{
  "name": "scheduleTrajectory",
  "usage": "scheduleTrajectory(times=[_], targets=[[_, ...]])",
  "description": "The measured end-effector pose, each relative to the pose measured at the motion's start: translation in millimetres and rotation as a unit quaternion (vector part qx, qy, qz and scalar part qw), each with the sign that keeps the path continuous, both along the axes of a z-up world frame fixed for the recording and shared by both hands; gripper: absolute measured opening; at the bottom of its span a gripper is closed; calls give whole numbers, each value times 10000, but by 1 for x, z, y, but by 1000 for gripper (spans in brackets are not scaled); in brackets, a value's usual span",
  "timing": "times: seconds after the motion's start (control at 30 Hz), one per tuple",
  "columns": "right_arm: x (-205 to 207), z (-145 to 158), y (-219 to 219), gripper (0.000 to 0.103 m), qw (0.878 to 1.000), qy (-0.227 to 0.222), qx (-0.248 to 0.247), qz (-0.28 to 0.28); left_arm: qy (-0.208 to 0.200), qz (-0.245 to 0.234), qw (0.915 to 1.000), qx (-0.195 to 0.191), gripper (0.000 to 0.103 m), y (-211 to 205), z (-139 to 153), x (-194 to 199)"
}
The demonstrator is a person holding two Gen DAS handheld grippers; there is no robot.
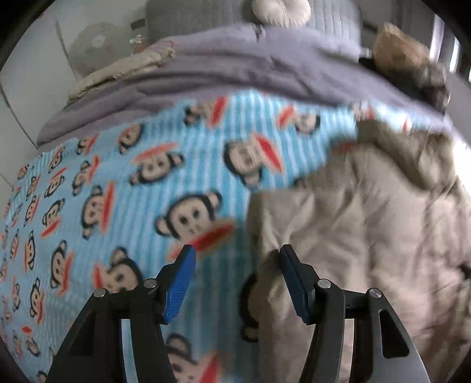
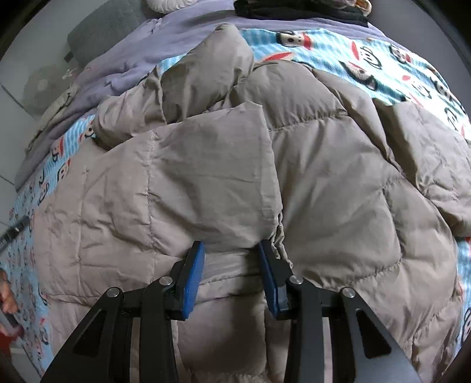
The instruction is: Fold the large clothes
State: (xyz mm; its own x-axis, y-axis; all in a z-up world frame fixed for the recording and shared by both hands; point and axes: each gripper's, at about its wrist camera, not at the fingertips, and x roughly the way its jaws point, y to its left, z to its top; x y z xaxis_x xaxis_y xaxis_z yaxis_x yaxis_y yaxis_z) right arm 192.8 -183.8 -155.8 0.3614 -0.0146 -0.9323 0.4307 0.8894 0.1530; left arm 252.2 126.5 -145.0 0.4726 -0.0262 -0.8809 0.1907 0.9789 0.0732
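A beige quilted puffer jacket lies spread on a bed with a blue striped monkey-print sheet. In the right wrist view a folded panel of the jacket lies over its left half. My right gripper is open just above the jacket's near part, fingers apart, holding nothing. In the left wrist view the jacket fills the right side; its left edge lies by my left gripper, which is open and empty, its right finger at the jacket's edge.
A lilac duvet is bunched along the far side of the bed, with a grey headboard and plush toys behind. Dark clothing lies at the far end. White floor tiles show at left.
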Motion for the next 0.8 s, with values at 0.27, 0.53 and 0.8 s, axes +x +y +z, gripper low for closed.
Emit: scheduleTrajectory(times=[0.27, 0.53, 0.8], targets=[[-8, 12, -17, 43, 9998, 48, -97, -145, -123, -121, 9981, 597, 61, -17, -9, -8], [-69, 36, -40, 53, 9948, -248, 625, -769, 24, -268, 9995, 158, 61, -30, 39, -48], [-123, 40, -62, 64, 9853, -355, 1239, -1124, 591, -715, 9951, -341, 92, -104, 46, -111]])
